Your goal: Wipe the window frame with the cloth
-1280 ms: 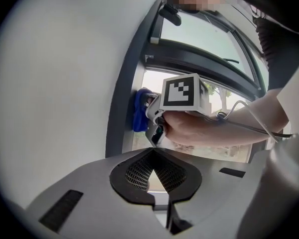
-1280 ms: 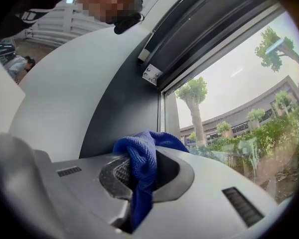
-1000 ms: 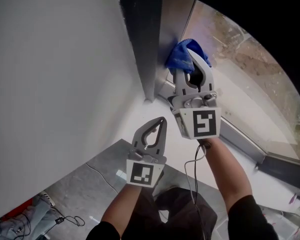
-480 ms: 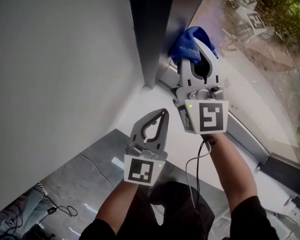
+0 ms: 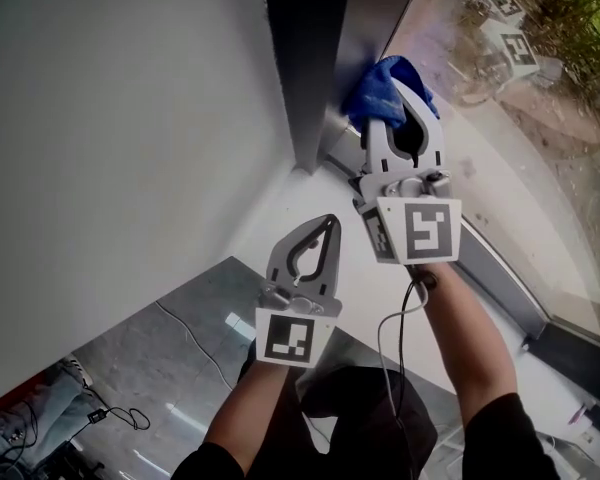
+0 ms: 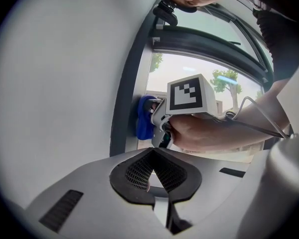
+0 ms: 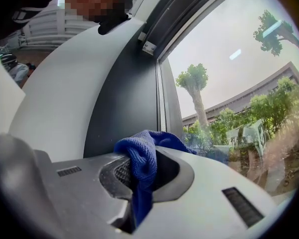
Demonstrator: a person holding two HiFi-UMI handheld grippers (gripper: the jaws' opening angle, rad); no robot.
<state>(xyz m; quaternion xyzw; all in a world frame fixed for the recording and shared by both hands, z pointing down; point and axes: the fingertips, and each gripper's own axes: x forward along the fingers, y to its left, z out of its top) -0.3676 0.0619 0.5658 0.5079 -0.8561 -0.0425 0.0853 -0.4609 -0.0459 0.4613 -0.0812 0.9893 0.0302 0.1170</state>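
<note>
A blue cloth (image 5: pixel 380 86) (image 7: pixel 142 166) is bunched between the jaws of my right gripper (image 5: pixel 392 103), which is shut on it. The cloth presses against the dark grey window frame (image 5: pixel 315 63) (image 7: pixel 124 103), right next to the glass. From the left gripper view the cloth (image 6: pixel 145 124) shows against the frame's upright (image 6: pixel 127 93). My left gripper (image 5: pixel 325 226) hangs lower and to the left, away from the frame. Its jaws are shut with nothing between them (image 6: pixel 153 153).
A white wall (image 5: pixel 120 118) runs left of the frame. A white sill (image 5: pixel 310 218) lies below it. The window pane (image 5: pixel 500 108) fills the right, with trees and buildings outside. Cables and clutter (image 5: pixel 40 428) lie on the grey floor at lower left.
My right gripper with the cloth has slid a little up along the frame. The head view has tipped upward. The left gripper has barely shifted.
</note>
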